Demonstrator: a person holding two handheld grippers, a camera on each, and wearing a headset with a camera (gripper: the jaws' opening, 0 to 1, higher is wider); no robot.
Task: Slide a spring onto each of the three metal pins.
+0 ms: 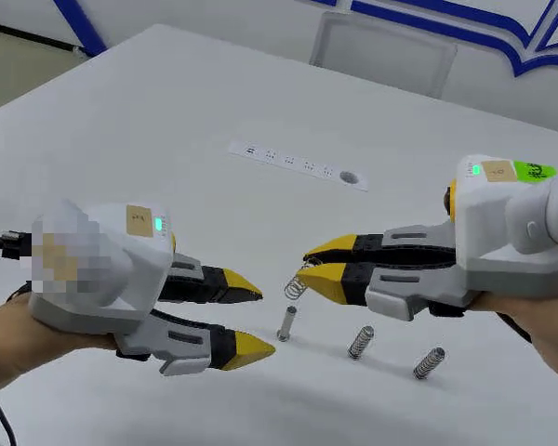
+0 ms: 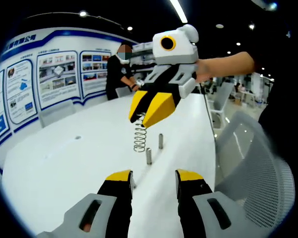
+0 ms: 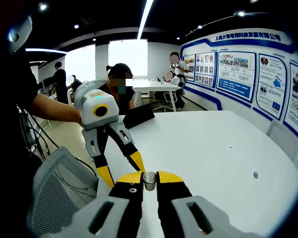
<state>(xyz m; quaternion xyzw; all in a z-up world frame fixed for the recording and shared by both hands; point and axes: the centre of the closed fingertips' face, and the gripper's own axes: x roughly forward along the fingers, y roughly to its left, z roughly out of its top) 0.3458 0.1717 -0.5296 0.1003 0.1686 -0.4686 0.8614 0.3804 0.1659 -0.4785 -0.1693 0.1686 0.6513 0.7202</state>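
Observation:
A bare metal pin [image 1: 286, 322] stands upright on the white table [image 1: 167, 139]. Two more pins [image 1: 360, 342] [image 1: 429, 362] to its right each wear a spring. My right gripper [image 1: 305, 264] is shut on a third spring [image 1: 296, 286], which hangs just above and slightly right of the bare pin. That spring [image 3: 149, 180] sits end-on between the right jaws, and in the left gripper view the spring [image 2: 140, 139] dangles over the near pin [image 2: 149, 155]. My left gripper [image 1: 266, 322] stands open just left of the bare pin, holding nothing.
A flat white socket strip [image 1: 298, 164] lies across the table's middle. A grey chair [image 1: 381, 51] stands at the far edge, and a mesh chair [image 2: 258, 163] sits beside the table. People stand in the room behind.

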